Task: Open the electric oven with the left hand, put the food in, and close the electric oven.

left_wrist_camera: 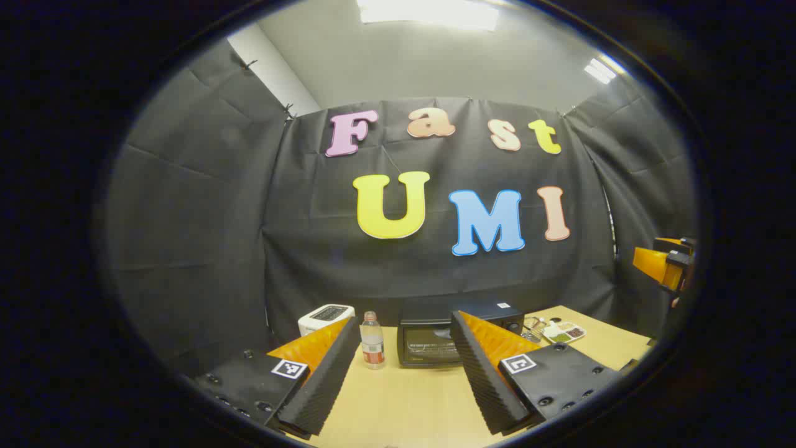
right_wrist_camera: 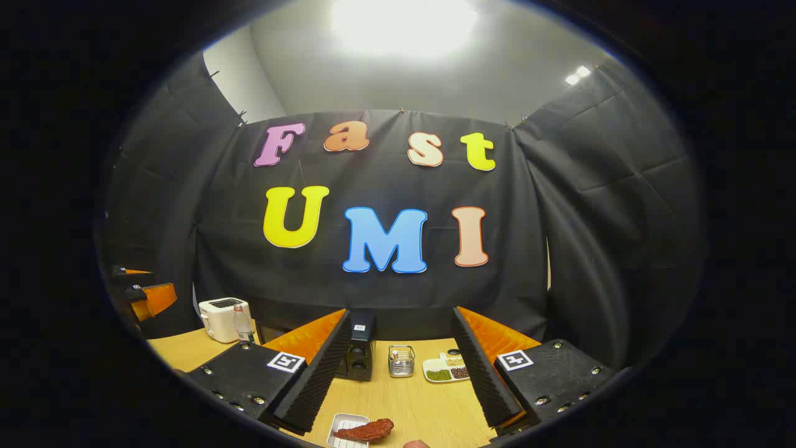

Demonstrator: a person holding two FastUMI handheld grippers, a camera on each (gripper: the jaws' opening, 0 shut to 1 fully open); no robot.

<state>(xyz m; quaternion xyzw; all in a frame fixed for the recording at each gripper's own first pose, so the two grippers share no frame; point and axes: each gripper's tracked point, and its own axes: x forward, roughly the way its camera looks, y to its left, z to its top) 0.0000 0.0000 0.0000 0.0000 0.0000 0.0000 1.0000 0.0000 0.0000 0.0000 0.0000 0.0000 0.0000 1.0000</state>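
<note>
Bright white ceiling light panels (right_wrist_camera: pixel 404 25) overhead blow out to glare at the top of both views. The pale wooden bench (left_wrist_camera: pixel 404 398) is evenly lit, with soft shadows. Fisheye distortion bends edges; focus is fairly sharp throughout.

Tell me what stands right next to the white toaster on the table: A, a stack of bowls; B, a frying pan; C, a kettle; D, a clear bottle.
D: in the left gripper view a clear bottle stands just beside the white toaster, with the closed electric oven on its other side.
</note>
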